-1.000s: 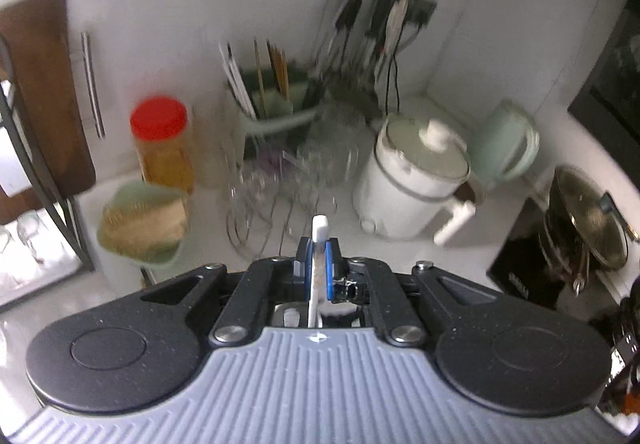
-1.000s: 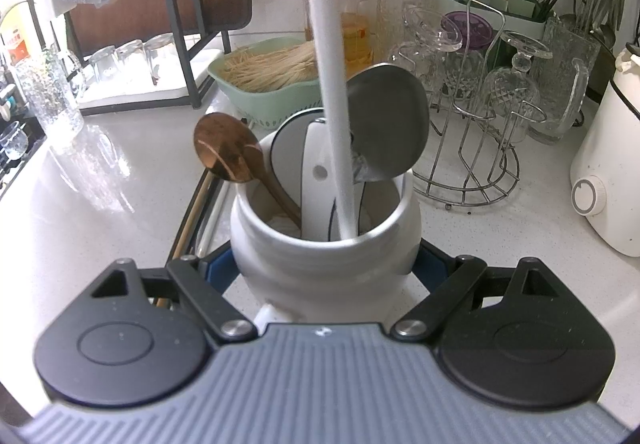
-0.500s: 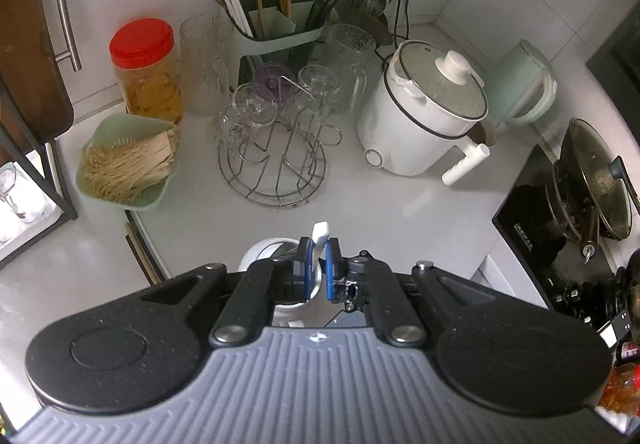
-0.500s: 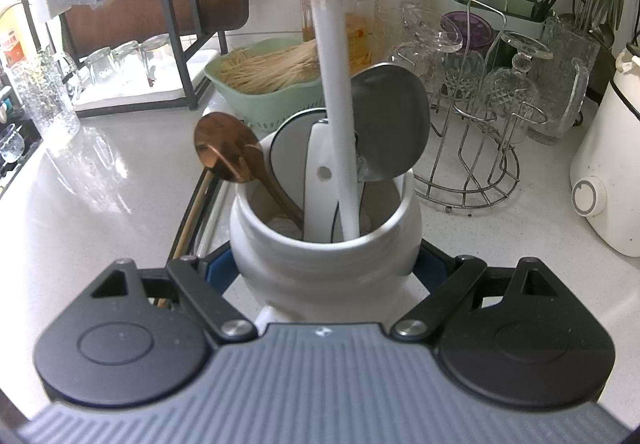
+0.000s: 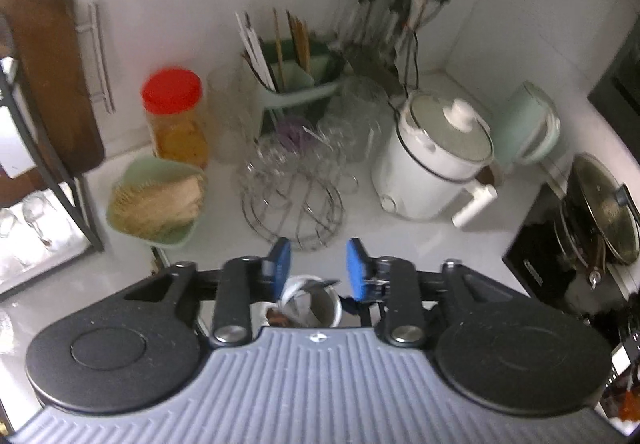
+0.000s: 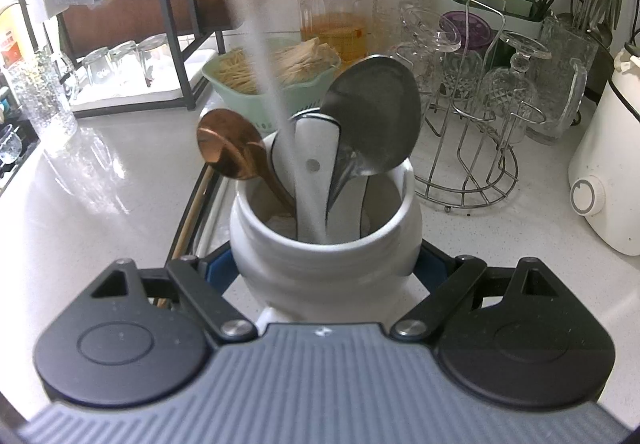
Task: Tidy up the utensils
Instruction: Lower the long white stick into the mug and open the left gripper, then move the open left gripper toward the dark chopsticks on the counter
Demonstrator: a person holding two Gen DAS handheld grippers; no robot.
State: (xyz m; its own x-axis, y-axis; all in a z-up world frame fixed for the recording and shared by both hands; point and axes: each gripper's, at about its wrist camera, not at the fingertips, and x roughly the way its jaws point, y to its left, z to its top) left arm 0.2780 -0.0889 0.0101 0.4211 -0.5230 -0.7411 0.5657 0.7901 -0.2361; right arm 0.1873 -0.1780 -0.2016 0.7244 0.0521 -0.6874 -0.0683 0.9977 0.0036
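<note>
A white ceramic utensil jar [image 6: 324, 268] stands on the counter, gripped at its sides by my right gripper [image 6: 324, 264]. In it stand a copper spoon [image 6: 230, 144], a large steel spoon [image 6: 372, 116], a white ceramic spoon [image 6: 316, 160] and a long white chopstick [image 6: 276, 84], blurred and leaning left. My left gripper [image 5: 318, 268] is open and empty, directly above the jar [image 5: 308, 304], which shows between its blue pads [image 5: 280, 264].
Green bowl of toothpicks [image 6: 272, 80], red-lidded jar [image 6: 334, 12], wire glass rack [image 6: 480, 124], green chopstick caddy [image 5: 296, 84], white cooker [image 5: 436, 160] and a black rack [image 6: 168, 24] crowd the counter. More chopsticks [image 6: 192, 212] lie left of the jar.
My left gripper opened and let go of the white chopstick, which now leans left inside the jar. The left gripper also tilted back up. The right gripper and jar stayed still.
</note>
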